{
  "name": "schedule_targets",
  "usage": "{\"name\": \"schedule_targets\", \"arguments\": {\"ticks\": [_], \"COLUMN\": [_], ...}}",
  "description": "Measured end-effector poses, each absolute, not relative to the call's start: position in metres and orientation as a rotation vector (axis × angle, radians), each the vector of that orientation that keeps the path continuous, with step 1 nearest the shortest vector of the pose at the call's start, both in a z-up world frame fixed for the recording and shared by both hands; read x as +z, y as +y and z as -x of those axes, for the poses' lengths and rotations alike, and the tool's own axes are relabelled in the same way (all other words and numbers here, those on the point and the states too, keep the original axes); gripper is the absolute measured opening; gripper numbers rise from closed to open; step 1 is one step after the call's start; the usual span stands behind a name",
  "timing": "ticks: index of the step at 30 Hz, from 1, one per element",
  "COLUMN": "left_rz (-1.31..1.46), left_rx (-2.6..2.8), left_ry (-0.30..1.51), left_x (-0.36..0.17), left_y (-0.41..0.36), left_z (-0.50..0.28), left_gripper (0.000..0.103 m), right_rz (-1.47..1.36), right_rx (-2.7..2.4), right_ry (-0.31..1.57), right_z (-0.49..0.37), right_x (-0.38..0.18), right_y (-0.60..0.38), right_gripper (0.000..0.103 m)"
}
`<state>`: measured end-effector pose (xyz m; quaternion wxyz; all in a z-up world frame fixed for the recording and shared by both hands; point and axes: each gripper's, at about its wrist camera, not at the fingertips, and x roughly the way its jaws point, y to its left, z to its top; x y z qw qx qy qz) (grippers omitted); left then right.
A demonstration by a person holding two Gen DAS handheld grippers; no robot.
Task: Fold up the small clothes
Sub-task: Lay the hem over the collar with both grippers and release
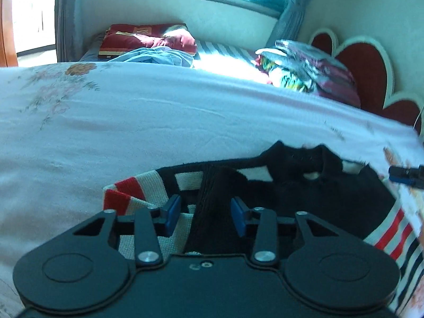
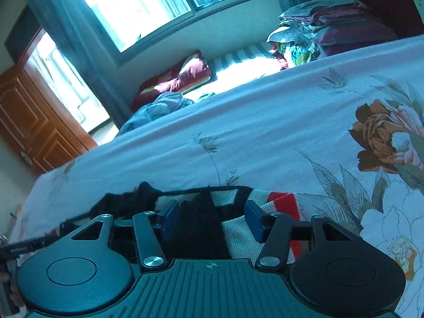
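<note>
Since the knitted sweater (image 1: 304,198) looks soft and limp, we judge its striped hem edges the best hold. Low in each frame, our left gripper (image 1: 205,216) and right gripper (image 2: 212,218) both gape, unclamped, over the knit.

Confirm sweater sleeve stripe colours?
Red, cream and black stripes on the sweater sleeve; clearest in left wrist view.

**Count on the bed**

One sweater (image 1: 304,185), one flowered sheet (image 1: 132,122), one red cushion (image 1: 148,39), one blue garment (image 1: 159,55), one pile of folded bedding (image 1: 304,63) — perhaps several pieces. Two tongs: left (image 1: 206,216), right (image 2: 212,218).
</note>
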<state>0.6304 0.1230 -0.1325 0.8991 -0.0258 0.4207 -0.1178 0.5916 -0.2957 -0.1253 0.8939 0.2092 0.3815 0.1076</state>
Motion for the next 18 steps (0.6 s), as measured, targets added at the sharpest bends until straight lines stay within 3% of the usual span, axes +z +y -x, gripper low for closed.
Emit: {"name": "schedule_targets", "arguments": {"ticks": [5,7,9,11,13,14,18], "left_rz": [-0.046,-0.056,-0.068,-0.072,-0.068,-0.060,-0.070], "left_rx": [-0.228,-0.216,-0.210,-0.211,-0.219,-0.225,-0.212], "left_ry": [0.877,0.870,0.862,0.856,0.853,0.856,0.836], "left_x": [-0.141,-0.142,-0.142,-0.141,-0.141,-0.142,-0.141], "left_y": [0.111,0.108,0.105,0.103,0.102,0.102,0.097], "left_z": [-0.634,-0.634,-0.634,-0.633,-0.633,-0.634,-0.632], "left_gripper": [0.037,0.037,0.036,0.030,0.014,0.011,0.007], "right_rz": [-0.172,-0.093,-0.050,-0.052,-0.047,-0.035,0.010], "right_rx": [0.262,0.272,0.266,0.269,0.268,0.262,0.242], "right_ry": [0.843,0.849,0.844,0.841,0.841,0.840,0.842], "right_z": [-0.597,-0.598,-0.602,-0.602,-0.601,-0.601,-0.602], "right_x": [-0.142,-0.147,-0.152,-0.155,-0.158,-0.158,-0.161], "right_y": [-0.256,-0.246,-0.242,-0.242,-0.242,-0.242,-0.236], "right_gripper": [0.055,0.033,0.026,0.021,0.020,0.021,0.021]}}
